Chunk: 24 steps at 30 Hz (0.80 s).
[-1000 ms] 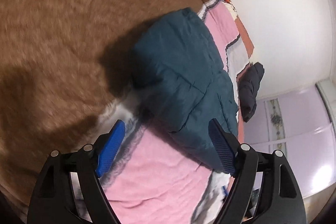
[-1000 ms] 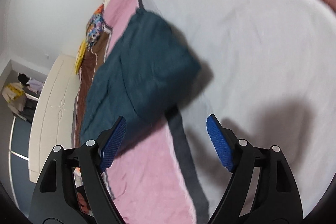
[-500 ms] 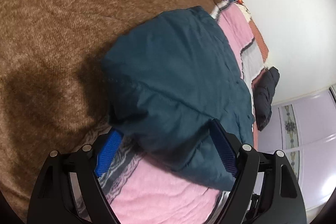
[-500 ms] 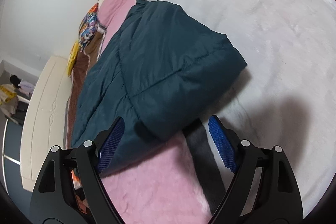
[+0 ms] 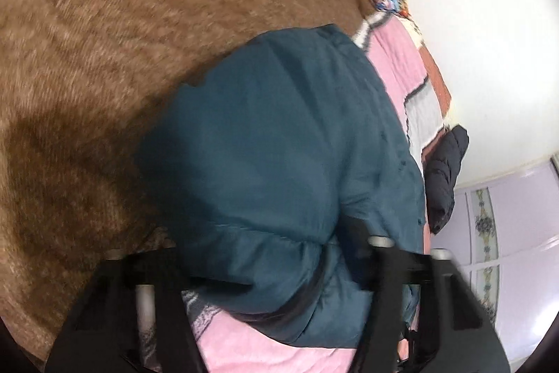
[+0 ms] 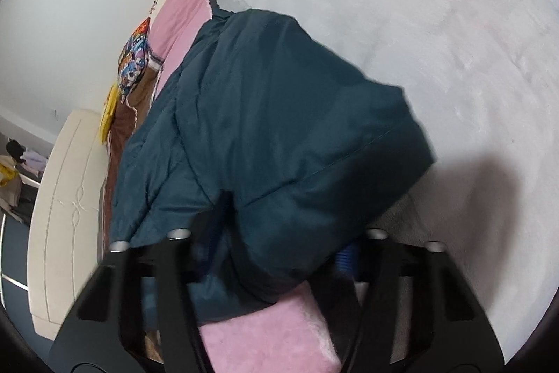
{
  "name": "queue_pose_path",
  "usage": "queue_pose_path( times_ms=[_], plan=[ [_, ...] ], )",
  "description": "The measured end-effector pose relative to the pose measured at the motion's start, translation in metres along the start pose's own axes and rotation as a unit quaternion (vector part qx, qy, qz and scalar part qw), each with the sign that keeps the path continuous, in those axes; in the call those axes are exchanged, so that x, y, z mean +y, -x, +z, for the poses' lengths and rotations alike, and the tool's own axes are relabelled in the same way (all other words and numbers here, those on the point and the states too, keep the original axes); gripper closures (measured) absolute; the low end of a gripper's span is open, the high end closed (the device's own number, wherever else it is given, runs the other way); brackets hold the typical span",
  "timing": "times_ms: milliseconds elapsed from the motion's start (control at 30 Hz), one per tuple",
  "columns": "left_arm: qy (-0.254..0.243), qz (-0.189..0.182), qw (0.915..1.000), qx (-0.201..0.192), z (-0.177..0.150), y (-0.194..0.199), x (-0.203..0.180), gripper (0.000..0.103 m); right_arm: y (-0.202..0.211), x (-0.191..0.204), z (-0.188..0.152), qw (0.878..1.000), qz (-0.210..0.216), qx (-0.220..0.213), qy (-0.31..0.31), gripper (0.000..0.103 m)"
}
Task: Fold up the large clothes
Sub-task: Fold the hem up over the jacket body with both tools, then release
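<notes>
A folded teal padded jacket (image 5: 279, 145) lies on the bed; it also shows in the right wrist view (image 6: 279, 128). My left gripper (image 5: 258, 268) is at its near left corner, fingers spread wide with the jacket's edge bulging between them and hiding the pads. My right gripper (image 6: 279, 250) is at the near right corner, likewise spread around the padded edge; one blue pad (image 6: 344, 259) peeks out under the fabric. Whether either grips the cloth is unclear.
The bed has a brown fleece blanket (image 5: 87, 76), a pink patch (image 6: 265, 338) and a white fleece area (image 6: 436, 41). A dark garment (image 5: 445, 170) lies by the wall. A patterned pillow (image 6: 134, 58) and a cream headboard (image 6: 63, 215) are at the bed's end.
Both grippers have moved forward onto the jacket's near edge; its corners now sit between the fingers, which look a little closer together than before.
</notes>
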<state>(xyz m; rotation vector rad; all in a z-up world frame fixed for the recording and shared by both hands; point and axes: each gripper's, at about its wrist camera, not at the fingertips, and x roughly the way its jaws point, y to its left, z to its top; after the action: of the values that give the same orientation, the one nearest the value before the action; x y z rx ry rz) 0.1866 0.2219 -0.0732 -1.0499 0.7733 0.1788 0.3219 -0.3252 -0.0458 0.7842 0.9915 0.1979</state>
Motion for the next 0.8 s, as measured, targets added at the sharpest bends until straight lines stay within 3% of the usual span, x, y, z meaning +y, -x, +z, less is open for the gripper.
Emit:
queue_pose_path(
  times_ms=[67, 167, 333, 600, 800],
  plan=[
    [-0.024, 0.000, 0.9997, -0.006, 0.000, 0.007, -0.011, 0.073, 0.008, 0.004, 0.000, 1.000, 0.004, -0.001, 0.010, 0.076],
    [-0.057, 0.006, 0.9983, -0.011, -0.003, 0.020, -0.020, 0.078, 0.031, 0.011, -0.010, 0.999, 0.006, -0.006, 0.031, 0.082],
    [-0.085, -0.001, 0.9964, -0.001, -0.019, 0.059, -0.019, 0.079, 0.077, 0.015, -0.035, 0.999, 0.004, 0.002, 0.044, 0.082],
    [-0.096, -0.003, 0.9945, 0.043, -0.079, 0.119, 0.041, 0.079, 0.149, -0.012, -0.114, 0.997, -0.024, 0.031, 0.069, 0.082],
    [-0.117, 0.010, 0.9916, 0.055, -0.113, 0.139, 0.069, 0.076, 0.159, -0.032, -0.143, 0.996, -0.040, 0.050, 0.066, 0.081]
  ],
)
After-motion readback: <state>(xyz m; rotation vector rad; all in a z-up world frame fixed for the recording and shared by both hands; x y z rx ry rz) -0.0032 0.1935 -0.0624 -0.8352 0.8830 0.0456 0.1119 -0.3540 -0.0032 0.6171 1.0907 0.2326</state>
